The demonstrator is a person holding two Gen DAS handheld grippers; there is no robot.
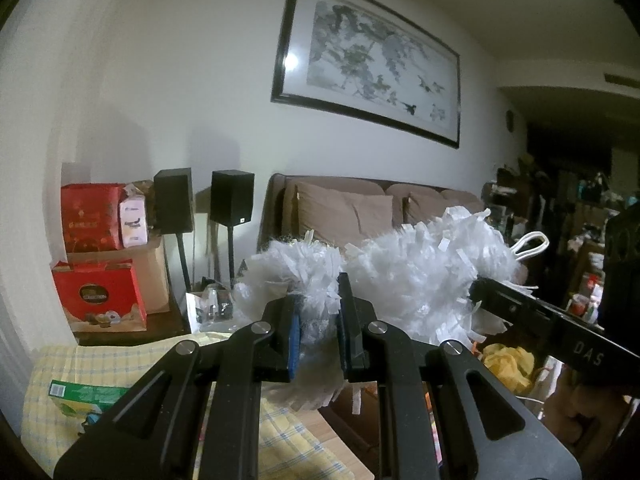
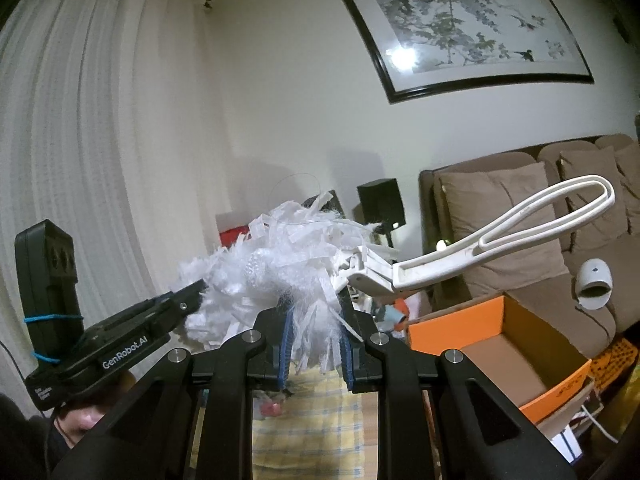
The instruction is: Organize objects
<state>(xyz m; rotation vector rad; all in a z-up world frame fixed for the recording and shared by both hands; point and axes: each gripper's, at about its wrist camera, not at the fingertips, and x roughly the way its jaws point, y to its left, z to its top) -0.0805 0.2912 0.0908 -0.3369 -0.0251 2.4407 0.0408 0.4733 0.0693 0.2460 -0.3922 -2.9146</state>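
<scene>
Partly buried in white duster (image 1: pixel 404 268) fluff, each hand-held gripper (image 1: pixel 318 328) (image 2: pixel 316 340) clenches it, pads mostly hidden.

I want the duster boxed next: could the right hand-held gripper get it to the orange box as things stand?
Probably not yet: the right hand-held gripper and the left hand-held gripper both clamp the duster. The open orange box itself looks unobstructed.

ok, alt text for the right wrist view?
Right hand-held gripper shut on a fluffy white duster, whose white loop handle points right; the left hand-held gripper grips its far end. Behind: open orange box, brown sofa, framed painting.
</scene>
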